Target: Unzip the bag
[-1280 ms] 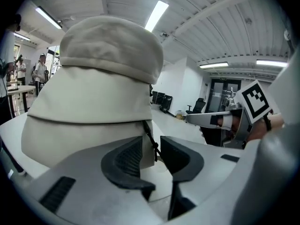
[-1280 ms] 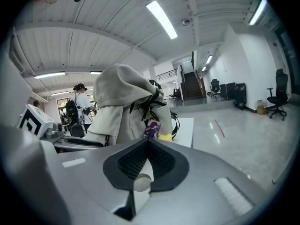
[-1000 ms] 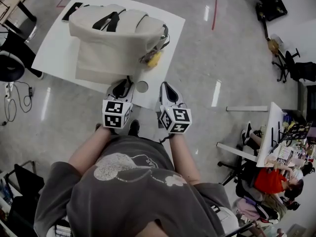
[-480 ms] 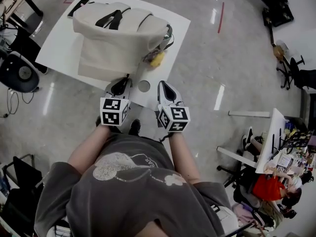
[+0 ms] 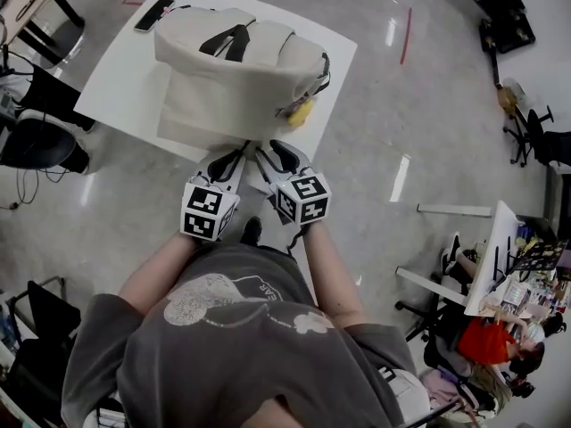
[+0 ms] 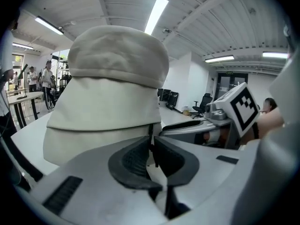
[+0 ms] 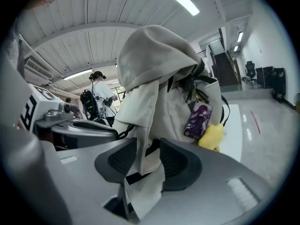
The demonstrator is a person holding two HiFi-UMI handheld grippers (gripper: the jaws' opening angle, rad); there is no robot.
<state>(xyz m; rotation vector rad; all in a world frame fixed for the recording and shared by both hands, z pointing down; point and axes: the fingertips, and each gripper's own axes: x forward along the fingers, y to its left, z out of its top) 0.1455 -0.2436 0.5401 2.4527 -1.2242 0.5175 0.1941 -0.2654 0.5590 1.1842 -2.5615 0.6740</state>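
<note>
A beige backpack [image 5: 236, 69] lies on the white table [image 5: 116, 78], its near side hanging towards me. My left gripper [image 5: 235, 155] is at that near edge. In the left gripper view its jaws [image 6: 151, 146] have just been closing and now pinch a thin dark zipper pull [image 6: 151, 137] below the backpack [image 6: 112, 93]. My right gripper [image 5: 264, 150] sits close beside it. Its jaws [image 7: 147, 156] have just been opening, and a loose beige flap [image 7: 143, 135] of the backpack [image 7: 159, 74] hangs between the pads.
A yellow plush charm [image 5: 302, 111] and a purple card tag [image 7: 197, 120] dangle from the bag's right side. A dark phone [image 5: 153, 14] lies at the table's far left corner. Black chairs [image 5: 36, 141] stand left of the table. People sit at a desk [image 5: 495, 257] far right.
My right gripper has swung left, up against the left one at the bag's near edge, and its jaws have opened. The left gripper's jaws have narrowed onto the dark pull.
</note>
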